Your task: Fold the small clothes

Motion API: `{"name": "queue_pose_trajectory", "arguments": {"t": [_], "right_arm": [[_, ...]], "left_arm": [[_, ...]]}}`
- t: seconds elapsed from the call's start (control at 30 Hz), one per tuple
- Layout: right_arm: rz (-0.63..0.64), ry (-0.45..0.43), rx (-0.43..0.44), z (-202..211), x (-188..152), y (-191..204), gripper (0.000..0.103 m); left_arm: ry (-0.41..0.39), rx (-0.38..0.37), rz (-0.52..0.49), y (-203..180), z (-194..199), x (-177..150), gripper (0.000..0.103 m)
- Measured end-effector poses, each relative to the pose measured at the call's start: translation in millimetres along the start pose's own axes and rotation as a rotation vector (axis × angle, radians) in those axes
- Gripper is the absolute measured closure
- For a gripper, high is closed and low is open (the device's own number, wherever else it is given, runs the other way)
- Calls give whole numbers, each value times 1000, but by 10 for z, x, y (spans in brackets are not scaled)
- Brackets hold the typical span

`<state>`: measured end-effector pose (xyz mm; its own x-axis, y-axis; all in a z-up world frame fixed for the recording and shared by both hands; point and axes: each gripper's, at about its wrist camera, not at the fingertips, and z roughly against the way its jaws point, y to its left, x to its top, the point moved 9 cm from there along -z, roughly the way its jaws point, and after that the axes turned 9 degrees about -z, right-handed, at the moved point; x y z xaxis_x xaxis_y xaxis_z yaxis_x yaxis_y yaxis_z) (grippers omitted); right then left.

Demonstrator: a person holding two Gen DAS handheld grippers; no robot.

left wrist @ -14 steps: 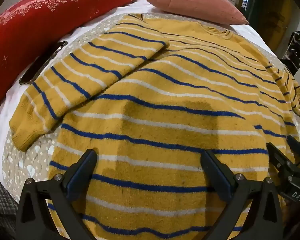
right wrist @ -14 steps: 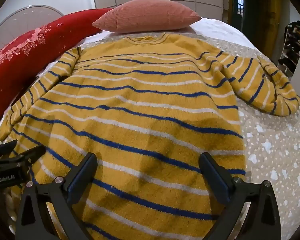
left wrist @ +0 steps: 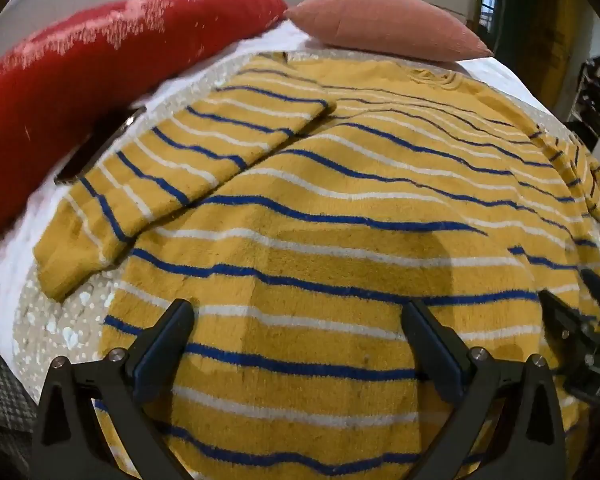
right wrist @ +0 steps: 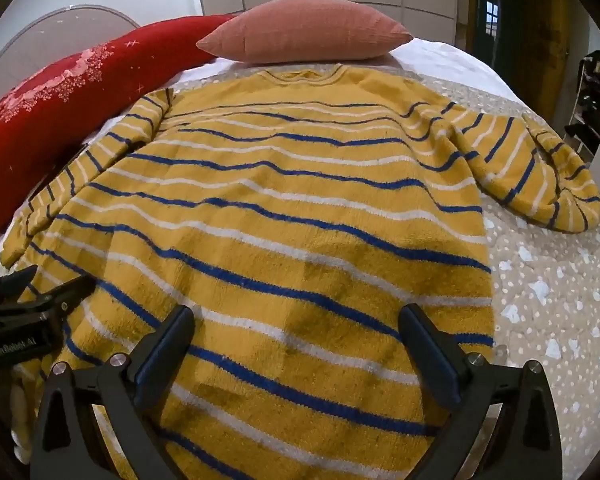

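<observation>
A yellow striped sweater (right wrist: 284,216) is spread flat on the bed (right wrist: 548,288), neckline toward a pink pillow (right wrist: 308,30). Both the left tool (left wrist: 300,344) and right tool (right wrist: 298,344) are held released above its hem, seemingly without contact.

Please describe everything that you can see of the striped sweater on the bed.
The sweater is yellow fuzzy knit with thin blue and white stripes and a plain ribbed collar pointing at the pink pillow. It lies flat and unfolded on a speckled cover. One sleeve lies straight beside the red cushion; the other sleeve is bent and bunched. Both grippers hover open over its lower part, not gripping it.
</observation>
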<state>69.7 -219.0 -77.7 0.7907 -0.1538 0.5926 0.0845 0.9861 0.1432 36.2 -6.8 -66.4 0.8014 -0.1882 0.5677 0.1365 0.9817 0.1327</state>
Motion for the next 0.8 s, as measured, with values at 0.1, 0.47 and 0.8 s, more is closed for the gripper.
{"name": "queue_pose_trajectory", "arguments": {"t": [0.1, 0.47, 0.8], "right_arm": [[4, -8, -1, 16, -1, -4, 0], [-1, -23, 6, 61, -17, -3, 0], [4, -24, 0, 61, -11, -10, 0]], "left_arm": [[15, -31, 26, 67, 129, -8, 0], [-42, 169, 241, 1687, 369, 62, 0], [35, 70, 335, 1911, -172, 73, 91]]}}
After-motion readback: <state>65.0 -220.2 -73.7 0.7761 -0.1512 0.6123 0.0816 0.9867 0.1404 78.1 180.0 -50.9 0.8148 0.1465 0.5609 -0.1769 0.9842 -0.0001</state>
